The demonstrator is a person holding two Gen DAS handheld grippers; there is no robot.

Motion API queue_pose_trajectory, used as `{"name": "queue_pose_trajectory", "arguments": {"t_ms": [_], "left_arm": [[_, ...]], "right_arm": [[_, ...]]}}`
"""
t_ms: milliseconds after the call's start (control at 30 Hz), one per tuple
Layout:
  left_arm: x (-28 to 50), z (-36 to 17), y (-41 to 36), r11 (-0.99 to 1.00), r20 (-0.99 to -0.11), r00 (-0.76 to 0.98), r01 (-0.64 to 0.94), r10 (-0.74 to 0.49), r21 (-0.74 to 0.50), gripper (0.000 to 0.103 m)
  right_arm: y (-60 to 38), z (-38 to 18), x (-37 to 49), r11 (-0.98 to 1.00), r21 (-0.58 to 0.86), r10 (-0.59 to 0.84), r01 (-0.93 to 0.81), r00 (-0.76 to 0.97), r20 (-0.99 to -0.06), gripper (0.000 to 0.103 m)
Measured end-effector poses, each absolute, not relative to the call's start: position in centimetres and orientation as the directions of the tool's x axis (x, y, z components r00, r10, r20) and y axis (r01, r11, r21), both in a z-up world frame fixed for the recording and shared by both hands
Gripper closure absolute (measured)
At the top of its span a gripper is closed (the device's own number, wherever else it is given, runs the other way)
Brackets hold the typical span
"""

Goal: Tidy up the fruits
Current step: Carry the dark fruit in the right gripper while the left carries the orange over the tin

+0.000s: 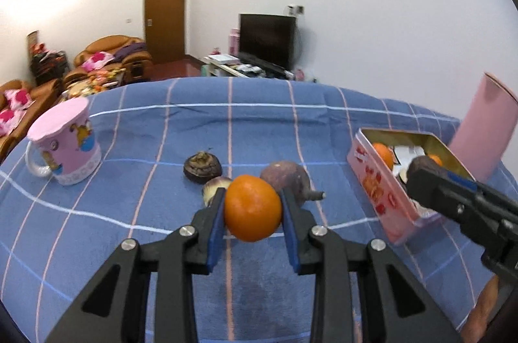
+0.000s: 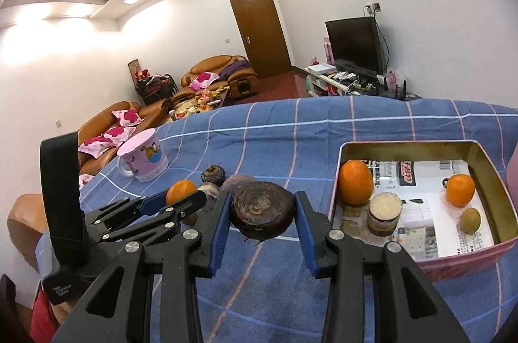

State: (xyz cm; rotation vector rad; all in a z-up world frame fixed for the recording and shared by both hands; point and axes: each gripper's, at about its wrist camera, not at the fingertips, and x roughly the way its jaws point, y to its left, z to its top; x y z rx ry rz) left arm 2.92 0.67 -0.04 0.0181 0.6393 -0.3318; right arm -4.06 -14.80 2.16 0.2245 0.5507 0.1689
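Note:
My left gripper (image 1: 252, 192) is shut on an orange (image 1: 252, 208), held just above the blue checked cloth (image 1: 129, 213). Behind it lie a dark round fruit (image 1: 202, 166), a pale purple one (image 1: 213, 186) and a brownish-purple one (image 1: 285, 176). My right gripper (image 2: 264, 195) is shut on a dark brown round fruit (image 2: 264, 212), held over the cloth left of the open pink tin (image 2: 404, 145). In the tin lie two oranges (image 2: 354, 182) (image 2: 459, 189), a small green-brown fruit (image 2: 469, 220) and a small jar (image 2: 385, 213). The right wrist view also shows the left gripper (image 2: 183, 197) with its orange (image 2: 179, 191).
A pink cartoon mug (image 1: 64, 145) stands at the cloth's far left. A tall pink shape (image 1: 485, 132) rises behind the tin (image 1: 378, 191). The right gripper (image 1: 427, 178) reaches in from the right in the left wrist view. Beyond the table are sofas, a door and a television.

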Motion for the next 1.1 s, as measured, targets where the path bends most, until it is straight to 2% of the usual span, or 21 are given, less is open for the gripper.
{"name": "queue_pose_trajectory", "arguments": {"t_ms": [433,1100], "left_arm": [[0.9,0.0,-2.9,0.974,-0.55,0.811,0.226,-0.199,-0.018,0.069],[-0.3,0.4,-8.8,0.97,-0.52,0.832,0.24,-0.194,0.023,0.069]], "right_arm": [[-15.7,1.7,-4.3,0.986,0.157,0.13,-0.056,0.85,-0.511,0.062],[-20.5,2.4,-5.9,0.997,0.079,0.03,0.009,0.878,-0.478,0.062]]}}
